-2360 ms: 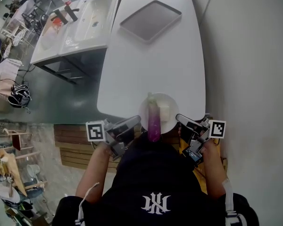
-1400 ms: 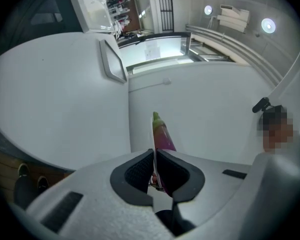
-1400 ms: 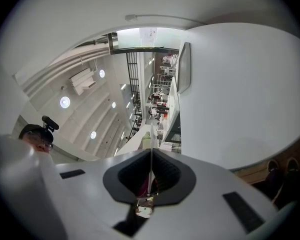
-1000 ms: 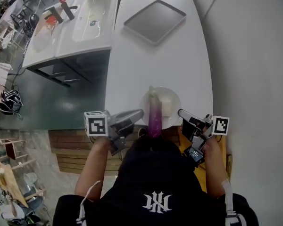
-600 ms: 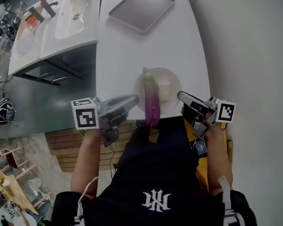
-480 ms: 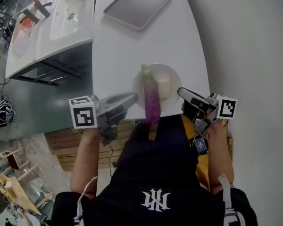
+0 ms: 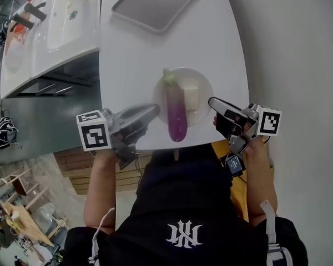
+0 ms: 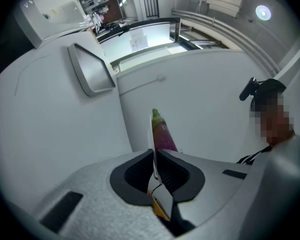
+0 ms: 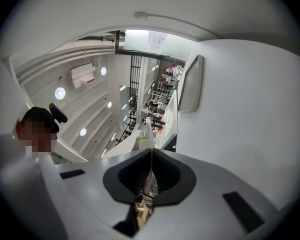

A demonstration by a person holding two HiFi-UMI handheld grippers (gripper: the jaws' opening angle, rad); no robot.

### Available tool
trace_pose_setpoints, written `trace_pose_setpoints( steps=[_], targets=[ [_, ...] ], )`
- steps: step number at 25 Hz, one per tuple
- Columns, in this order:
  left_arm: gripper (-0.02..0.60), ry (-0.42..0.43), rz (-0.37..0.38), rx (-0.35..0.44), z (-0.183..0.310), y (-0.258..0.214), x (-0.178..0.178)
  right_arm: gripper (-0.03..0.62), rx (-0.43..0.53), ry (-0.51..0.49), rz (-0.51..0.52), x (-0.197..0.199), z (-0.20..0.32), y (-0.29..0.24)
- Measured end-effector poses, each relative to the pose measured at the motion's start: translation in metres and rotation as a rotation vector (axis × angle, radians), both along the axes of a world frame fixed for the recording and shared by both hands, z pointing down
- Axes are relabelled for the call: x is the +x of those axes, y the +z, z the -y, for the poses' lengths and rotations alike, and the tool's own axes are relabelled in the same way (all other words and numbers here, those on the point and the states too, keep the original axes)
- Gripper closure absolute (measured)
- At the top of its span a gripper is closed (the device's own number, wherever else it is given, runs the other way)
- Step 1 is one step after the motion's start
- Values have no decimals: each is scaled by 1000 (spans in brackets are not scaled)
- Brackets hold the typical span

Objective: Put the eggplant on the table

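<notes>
My left hand-held gripper [image 7: 156,109] is pinched shut on the plate [image 7: 186,75] rim at 9 o'clock, and my right hand-held gripper [image 7: 211,101] is clamped tight on the rim at 3 o'clock. The eggplant [image 7: 175,112] lies on the plate beside a pale block [image 7: 192,97], its purple end overhanging at 6 o'clock, over the bench [image 7: 225,49] edge. A grey tray [image 7: 155,3] sits at 12 o'clock.

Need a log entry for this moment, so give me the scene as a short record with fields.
plate: at the near edge of the table, rim pinched on two sides
on plate: eggplant lying lengthwise, pale block beside it
left gripper: shut on the plate rim
right gripper: shut on the plate rim
far end of table: grey tray, nothing on it
</notes>
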State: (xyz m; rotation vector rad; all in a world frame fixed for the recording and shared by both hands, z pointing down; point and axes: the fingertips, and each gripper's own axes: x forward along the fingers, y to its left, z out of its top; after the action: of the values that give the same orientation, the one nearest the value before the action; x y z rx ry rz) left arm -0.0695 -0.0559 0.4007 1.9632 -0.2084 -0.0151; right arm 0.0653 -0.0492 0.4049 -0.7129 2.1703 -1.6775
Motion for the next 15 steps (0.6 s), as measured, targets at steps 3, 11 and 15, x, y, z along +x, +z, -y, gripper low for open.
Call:
trace_pose_setpoints(
  steps=[3,11,15],
  targets=[
    [563,-7,40,-10,22,17,10,585,-24,-13,-11,9,23,17],
    [563,-28,109,-62,72,83,26,585,-28,-58,-74,24,82,83],
    [563,-32,138,-93,118,132,29,585,-81,-57,-70,26,128,133]
  ],
)
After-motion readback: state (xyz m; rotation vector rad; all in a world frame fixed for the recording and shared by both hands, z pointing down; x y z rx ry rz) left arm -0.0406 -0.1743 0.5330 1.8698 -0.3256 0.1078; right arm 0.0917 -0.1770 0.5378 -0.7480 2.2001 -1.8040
